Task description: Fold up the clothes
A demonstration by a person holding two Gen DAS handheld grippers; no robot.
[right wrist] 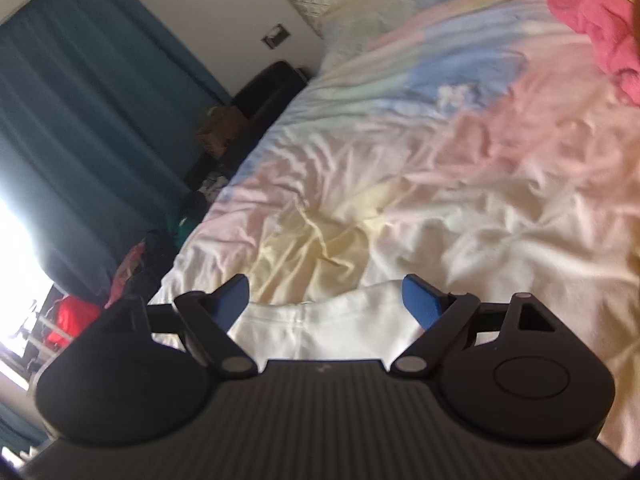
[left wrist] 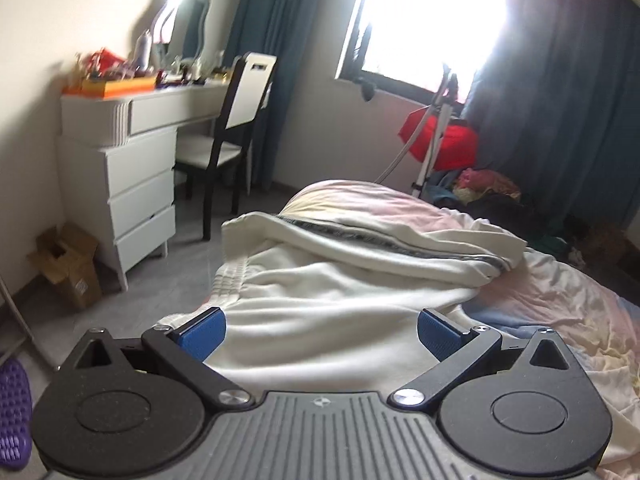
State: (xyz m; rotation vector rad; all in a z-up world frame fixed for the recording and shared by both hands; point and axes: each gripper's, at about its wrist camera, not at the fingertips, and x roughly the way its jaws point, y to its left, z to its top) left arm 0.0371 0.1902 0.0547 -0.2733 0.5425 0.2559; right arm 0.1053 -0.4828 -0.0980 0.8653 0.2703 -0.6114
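A white garment with a grey striped band lies partly folded over on the bed in the left wrist view. My left gripper hovers over its near part, jaws spread wide, nothing between the blue pads. In the right wrist view a white edge of the same garment lies under my right gripper, which is open; its blue pads do not press on the cloth.
The bed has a pastel sheet with a pink cloth at its far right. A white dresser and chair stand left. Piled clothes and a red bag lie under the window by teal curtains.
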